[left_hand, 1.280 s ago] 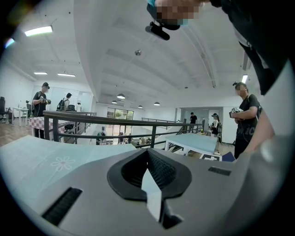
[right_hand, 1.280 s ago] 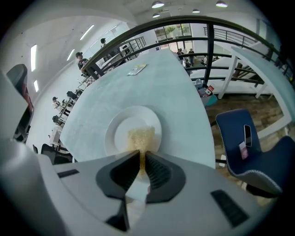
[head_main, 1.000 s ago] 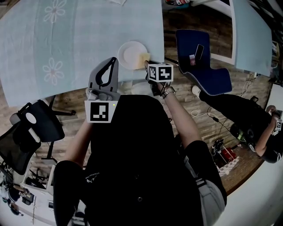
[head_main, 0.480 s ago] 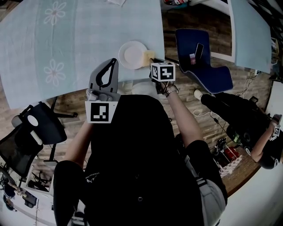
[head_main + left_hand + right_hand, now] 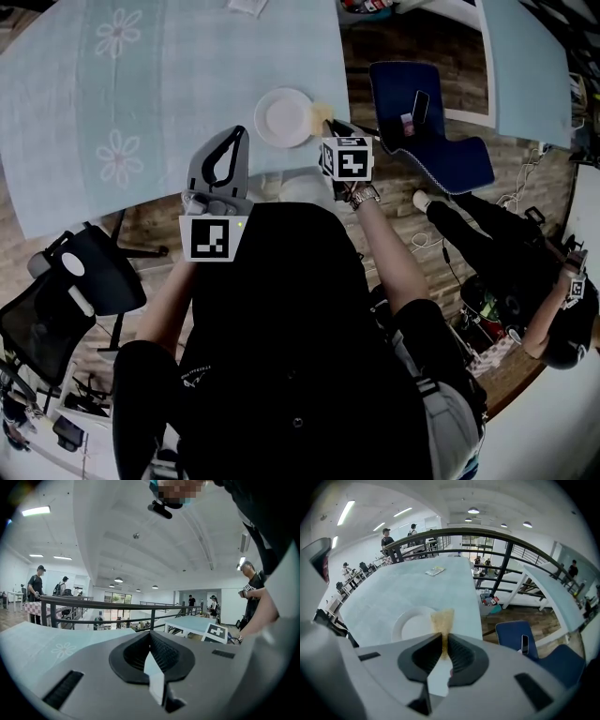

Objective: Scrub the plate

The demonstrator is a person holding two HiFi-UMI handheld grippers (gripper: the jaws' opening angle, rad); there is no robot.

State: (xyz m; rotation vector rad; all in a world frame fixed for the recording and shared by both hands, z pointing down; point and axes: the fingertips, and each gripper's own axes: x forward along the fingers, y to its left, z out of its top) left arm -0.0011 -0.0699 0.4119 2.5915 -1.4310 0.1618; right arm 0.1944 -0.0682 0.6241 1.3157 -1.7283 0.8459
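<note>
A round white plate (image 5: 284, 117) lies near the front right corner of the pale blue tablecloth (image 5: 141, 94). My right gripper (image 5: 328, 124) is shut on a yellow sponge (image 5: 321, 114), which sits at the plate's right rim. The right gripper view shows the sponge (image 5: 442, 620) pinched between the jaws of the right gripper (image 5: 443, 644), with the plate (image 5: 410, 625) just beyond and to the left. My left gripper (image 5: 218, 169) hangs at the table's front edge, left of the plate, jaws together and holding nothing. In its own view the left gripper (image 5: 151, 651) points out across the room.
A blue chair (image 5: 427, 131) holding a phone (image 5: 421, 107) stands right of the table. A black chair (image 5: 84, 272) is at the lower left. A small packet (image 5: 246, 6) lies at the table's far edge. Another person (image 5: 525, 281) is on the floor to the right.
My right gripper and the sponge have shifted slightly right, from over the plate's rim to its right edge. The left gripper has stayed put.
</note>
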